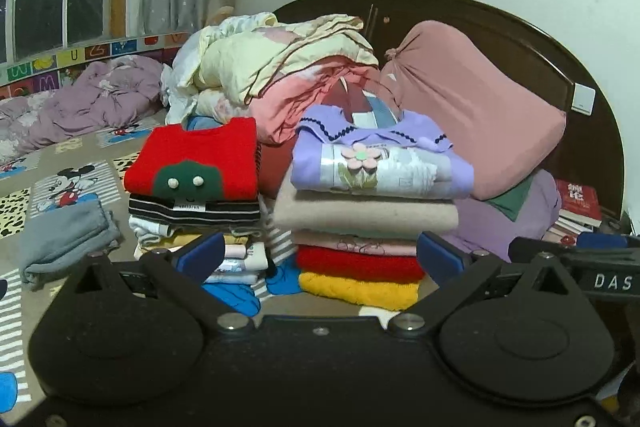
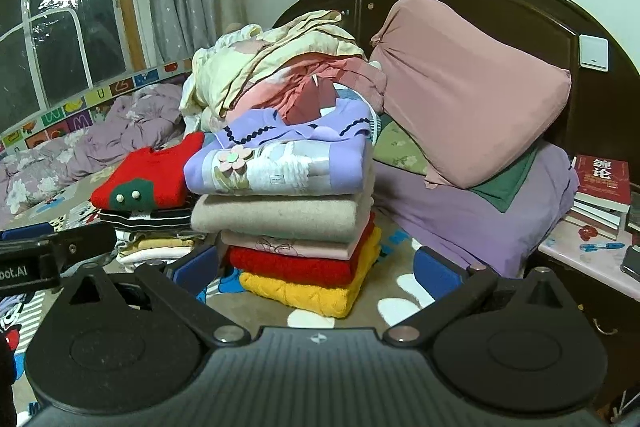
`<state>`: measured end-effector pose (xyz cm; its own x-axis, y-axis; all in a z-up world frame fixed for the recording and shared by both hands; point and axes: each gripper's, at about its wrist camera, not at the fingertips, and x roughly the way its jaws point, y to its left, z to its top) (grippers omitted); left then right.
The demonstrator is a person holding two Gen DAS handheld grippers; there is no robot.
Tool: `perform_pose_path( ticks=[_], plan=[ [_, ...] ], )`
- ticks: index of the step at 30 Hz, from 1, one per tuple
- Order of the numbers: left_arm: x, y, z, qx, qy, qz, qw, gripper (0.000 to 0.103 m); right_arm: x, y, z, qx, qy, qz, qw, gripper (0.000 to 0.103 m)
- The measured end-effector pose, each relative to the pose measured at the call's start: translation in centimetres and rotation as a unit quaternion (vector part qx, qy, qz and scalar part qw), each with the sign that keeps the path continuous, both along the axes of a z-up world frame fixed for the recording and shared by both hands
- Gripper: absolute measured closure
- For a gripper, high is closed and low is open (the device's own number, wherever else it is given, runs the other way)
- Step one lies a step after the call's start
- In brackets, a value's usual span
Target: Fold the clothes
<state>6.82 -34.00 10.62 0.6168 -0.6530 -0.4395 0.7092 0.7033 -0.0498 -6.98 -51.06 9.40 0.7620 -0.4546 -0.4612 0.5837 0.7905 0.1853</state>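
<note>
both tongs are spread apart and hold nothing: the left tongs (image 1: 318,259) hang low in front of the two piles, and the right tongs (image 2: 316,269) sit just beside them, facing the taller pile.

the clothes lie on the bed (image 1: 68,151), on its cartoon-print cover. the right stack (image 2: 288,223) has a lilac flower sweater (image 1: 380,163) on top, then beige, pale pink, red and yellow knits under it. the left stack (image 1: 196,203) is topped by a red sweater (image 1: 192,159) with a green patch, over a striped piece and several thin ones. a grey garment (image 1: 64,239) lies loosely bunched at the near left, well apart from the stacks. behind them sits a rumpled heap of cream and pink cloth (image 1: 280,67).

this fits a job nearly through, or a pause with the grey piece and the heap yet to be folded; i cannot tell which.

the risks, as i judge them:
- the right stack is tall and its layers overhang unevenly, so a nudge from either tongs, or another thick knit set on top, could tip it toward the near edge.
- the soft bed gives little support, so pressing down near a pile may make it lean.
- the rumpled heap leans over the stacks from behind and could slide onto them if its cloth is tugged.
- the two tongs are close together and could catch each other.
</note>
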Motion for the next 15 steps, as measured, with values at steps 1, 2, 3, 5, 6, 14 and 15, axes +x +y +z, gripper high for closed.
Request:
perform_pose_path(
  ticks=[1,2,3,5,6,14,15],
  plan=[
    [0.0,0.0,-0.07,0.001,0.002,-0.002,1.0,0.0,0.0,0.06,0.01,-0.001,0.001,-0.001,1.0,0.0],
    [0.0,0.03,-0.14,0.001,0.003,-0.004,1.0,0.0,0.0,0.11,0.04,-0.001,0.002,-0.002,1.0,0.0],
    [-0.03,0.03,-0.22,0.002,0.003,-0.004,1.0,0.0,0.0,0.18,0.06,-0.002,0.003,-0.002,1.0,0.0],
    [-0.01,0.02,-0.41,0.005,0.003,-0.005,1.0,0.0,0.03,0.33,0.12,-0.003,0.003,-0.002,1.0,0.0],
    [0.02,0.05,-0.5,0.005,0.005,-0.005,1.0,0.0,0.06,0.43,0.13,-0.004,0.004,-0.002,1.0,0.0],
    [-0.41,0.11,-0.62,0.001,0.003,-0.023,0.9997,0.0,0.28,0.92,0.1,-0.005,0.01,-0.001,1.0,0.0],
    [-0.48,0.1,-0.6,0.0,0.002,-0.024,0.9997,0.0,0.29,0.96,0.09,-0.005,0.011,-0.001,1.0,0.0]
  ],
)
